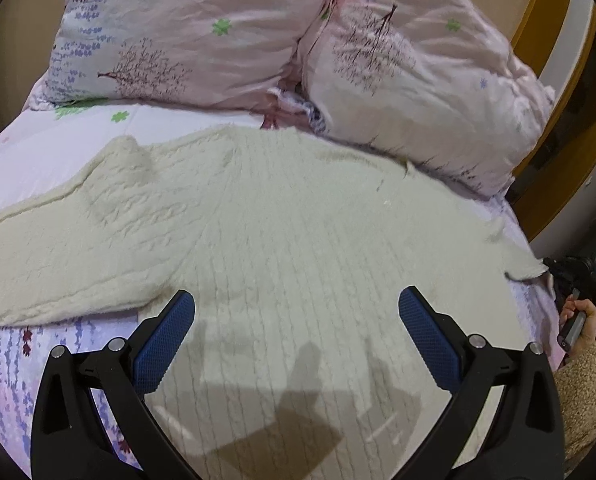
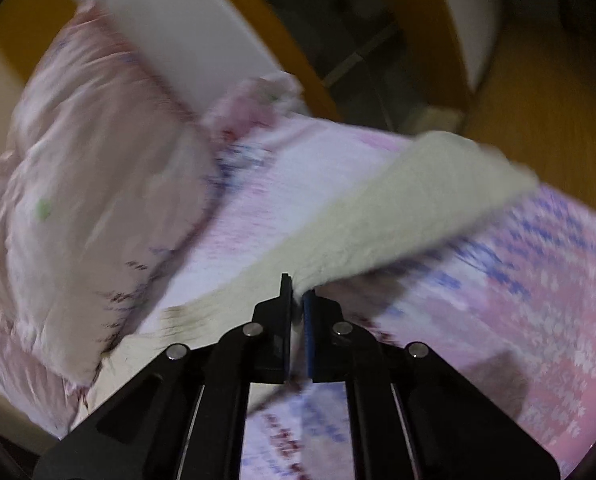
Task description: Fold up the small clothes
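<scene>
so we've got a cream knit sweater [image 1: 282, 232] spread flat on the bed sheet [image 1: 42, 152], one sleeve [image 1: 58, 240] stretched off to the left, just in front of the two pink pillows [image 1: 202, 36]. our left gripper [image 1: 296, 300] hangs over the body of it with its blue pads [image 1: 162, 344] spread wide, nothing between them. our right gripper [image 2: 297, 286] has its fingers pinched tight on the edge of the other sleeve [image 2: 398, 216], which looks lifted off the sheet. that view's pretty blurry, so we can't tell more.
</scene>
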